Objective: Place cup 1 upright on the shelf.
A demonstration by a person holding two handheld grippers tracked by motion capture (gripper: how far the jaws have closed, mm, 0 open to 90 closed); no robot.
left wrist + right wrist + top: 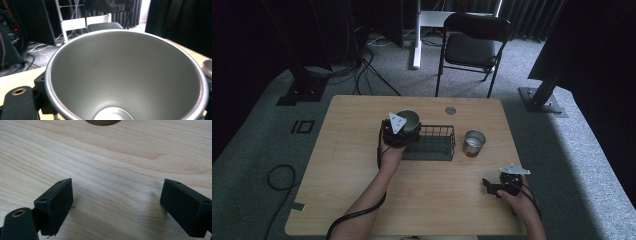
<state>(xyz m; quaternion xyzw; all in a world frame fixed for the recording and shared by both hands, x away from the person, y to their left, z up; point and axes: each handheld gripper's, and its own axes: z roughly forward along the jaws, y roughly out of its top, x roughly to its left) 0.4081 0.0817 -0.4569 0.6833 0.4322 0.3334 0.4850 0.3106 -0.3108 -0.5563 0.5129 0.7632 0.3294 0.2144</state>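
My left gripper (pixel 403 131) clamps a metal cup (pixel 408 120) at the wire basket's (pixel 435 142) left end, while my right gripper (pixel 490 186), well apart from the basket, gapes empty.

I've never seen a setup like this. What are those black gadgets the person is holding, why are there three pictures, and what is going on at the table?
There is no robot here: a person holds a hand-held gripper, a two-jaw clamp, in each hand. The high view looks down on a wooden table. The other two pictures come from small cameras riding on the grippers.

The left hand-held gripper holds a metal cup at the left end of a dark wire basket; its own camera looks straight into that cup. A second metal cup stands on the table to the right of the basket.

The right hand-held gripper rests near the table's right edge, jaws wide open and holding nothing, as its camera shows.
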